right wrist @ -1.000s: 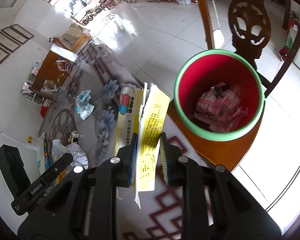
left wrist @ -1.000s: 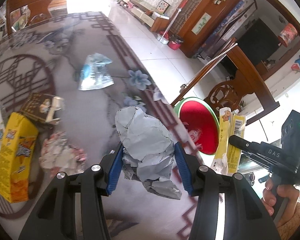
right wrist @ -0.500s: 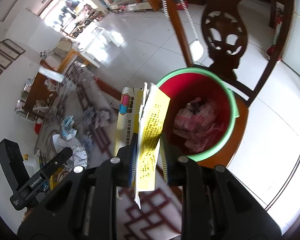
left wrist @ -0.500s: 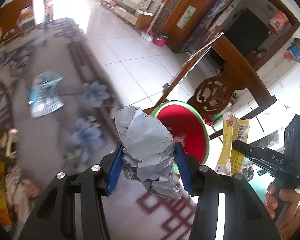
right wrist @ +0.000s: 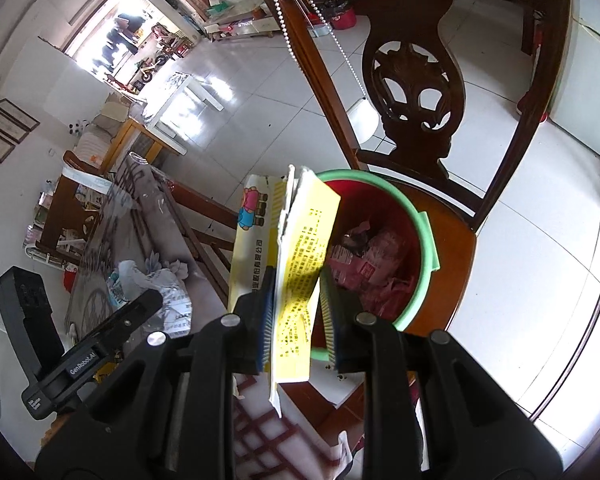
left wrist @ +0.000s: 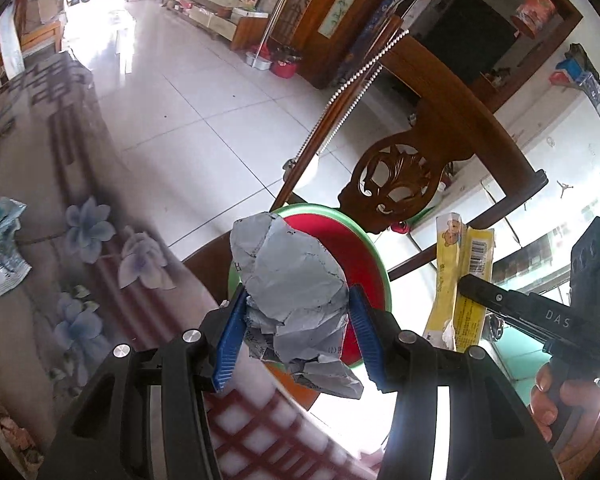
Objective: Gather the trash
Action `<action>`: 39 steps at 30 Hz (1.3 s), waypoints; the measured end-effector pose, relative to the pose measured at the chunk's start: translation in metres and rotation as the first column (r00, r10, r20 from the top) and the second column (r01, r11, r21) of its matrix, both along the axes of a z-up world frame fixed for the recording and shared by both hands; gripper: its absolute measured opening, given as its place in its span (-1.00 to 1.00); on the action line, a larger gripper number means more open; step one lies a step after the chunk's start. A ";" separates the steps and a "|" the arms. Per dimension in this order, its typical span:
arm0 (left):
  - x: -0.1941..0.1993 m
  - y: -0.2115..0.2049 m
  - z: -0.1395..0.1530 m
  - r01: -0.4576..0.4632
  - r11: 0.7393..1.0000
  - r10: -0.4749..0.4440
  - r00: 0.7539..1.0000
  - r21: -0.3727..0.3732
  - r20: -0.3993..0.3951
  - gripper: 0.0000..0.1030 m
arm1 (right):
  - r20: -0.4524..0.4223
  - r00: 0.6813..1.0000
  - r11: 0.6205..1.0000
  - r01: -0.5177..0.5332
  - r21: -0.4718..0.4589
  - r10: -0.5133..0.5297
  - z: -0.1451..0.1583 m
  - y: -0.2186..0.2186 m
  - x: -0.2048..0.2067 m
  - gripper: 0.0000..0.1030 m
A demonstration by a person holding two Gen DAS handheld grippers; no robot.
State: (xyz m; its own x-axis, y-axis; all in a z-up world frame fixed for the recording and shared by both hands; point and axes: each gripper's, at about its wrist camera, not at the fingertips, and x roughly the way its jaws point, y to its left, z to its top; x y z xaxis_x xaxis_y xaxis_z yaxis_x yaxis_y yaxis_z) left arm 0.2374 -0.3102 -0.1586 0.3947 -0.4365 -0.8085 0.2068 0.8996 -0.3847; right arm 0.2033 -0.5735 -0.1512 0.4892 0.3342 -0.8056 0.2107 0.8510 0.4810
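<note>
The surface point(left wrist: 40, 184), covered in a flower-patterned cloth, filled the left of the left wrist view. One carved wooden chair point(right wrist: 416, 92) stood at its edge, and one red bucket point(right wrist: 428, 240) with a green rim rested on the chair seat, already holding some pink wrappers.

The step in hand appeared to be the carry to the bucket. Two items were in transit, one per claw. The left claw point(left wrist: 296, 320) was clamped on one crumpled grey paper wad point(left wrist: 292, 280), which hung in front of the bucket's near rim. The right claw point(right wrist: 296, 312) was closed narrow on one flattened yellow carton point(right wrist: 300, 256), held upright just beside the bucket's near rim and not yet clearly over its mouth.

The next move would likely call for bringing each claw fully above the bucket opening, then spreading the jaws so each item falls inside rather than onto the chair seat.

At least one more piece, a blue-and-silver wrapper point(left wrist: 2, 252), lay on the surface, well apart from the bucket.
</note>
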 end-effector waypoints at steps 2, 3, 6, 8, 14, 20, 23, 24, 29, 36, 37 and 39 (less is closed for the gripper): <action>0.004 -0.005 -0.002 0.004 1.000 -0.004 1.000 0.000 -0.008 -0.08 | 0.000 1.000 1.000 0.000 0.001 0.000 -0.001 -0.003 0.002 -0.57; 0.006 -0.007 -0.003 0.006 1.000 -0.006 1.000 0.000 -0.012 -0.08 | 0.000 1.000 1.000 0.001 0.001 -0.001 -0.001 -0.004 0.003 -0.57; 0.010 -0.013 -0.005 0.015 1.000 -0.015 1.000 0.000 -0.021 -0.08 | -0.002 1.000 1.000 0.001 0.002 -0.001 -0.001 -0.005 0.004 -0.57; 0.012 -0.016 -0.006 0.022 1.000 -0.022 0.999 0.000 -0.024 -0.07 | -0.002 1.000 1.000 0.001 0.002 -0.001 -0.001 -0.008 0.006 -0.57; 0.017 -0.025 -0.011 0.030 0.999 -0.031 0.998 -0.020 -0.050 0.35 | -0.001 1.000 1.000 0.018 0.011 -0.018 -0.001 -0.017 0.013 -0.51; 0.017 -0.027 -0.011 0.024 0.999 -0.026 0.999 -0.037 -0.044 0.49 | 0.000 0.999 0.998 0.053 0.041 -0.053 -0.003 -0.022 0.012 -0.19; 0.015 -0.022 -0.012 0.019 0.999 -0.021 0.998 -0.045 -0.053 0.49 | 0.000 0.998 0.997 0.058 0.043 -0.058 -0.003 -0.021 0.010 -0.14; 0.013 -0.020 -0.012 0.017 0.999 -0.020 0.998 -0.047 -0.055 0.49 | -0.001 0.998 0.997 0.059 0.044 -0.059 -0.003 -0.019 0.008 -0.14; -0.001 -0.003 -0.010 0.012 0.999 -0.014 0.998 -0.048 -0.057 0.49 | -0.019 0.999 0.997 0.051 0.056 -0.050 -0.006 0.000 0.000 -0.07; -0.032 0.049 0.003 -0.044 0.999 0.044 0.999 -0.030 -0.018 0.49 | -0.028 0.999 0.998 -0.027 0.063 0.028 -0.003 0.058 -0.006 -0.07; -0.039 0.063 0.005 -0.068 0.997 0.067 0.998 -0.026 -0.013 0.49 | -0.026 0.999 0.997 -0.044 0.063 0.046 -0.002 0.069 -0.007 -0.07; -0.048 0.085 0.007 -0.105 0.994 0.105 0.994 -0.021 -0.009 0.49 | -0.023 0.997 0.995 -0.073 0.065 0.075 -0.001 0.089 -0.009 -0.07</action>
State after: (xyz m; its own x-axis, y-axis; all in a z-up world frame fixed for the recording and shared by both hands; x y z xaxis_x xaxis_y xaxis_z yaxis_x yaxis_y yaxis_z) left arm 0.1898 -0.2251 -0.1512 0.4330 -0.4101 -0.8027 0.1090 0.9078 -0.4050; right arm 0.1941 -0.4847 -0.1520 0.4409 0.4199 -0.7933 0.1611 0.8325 0.5301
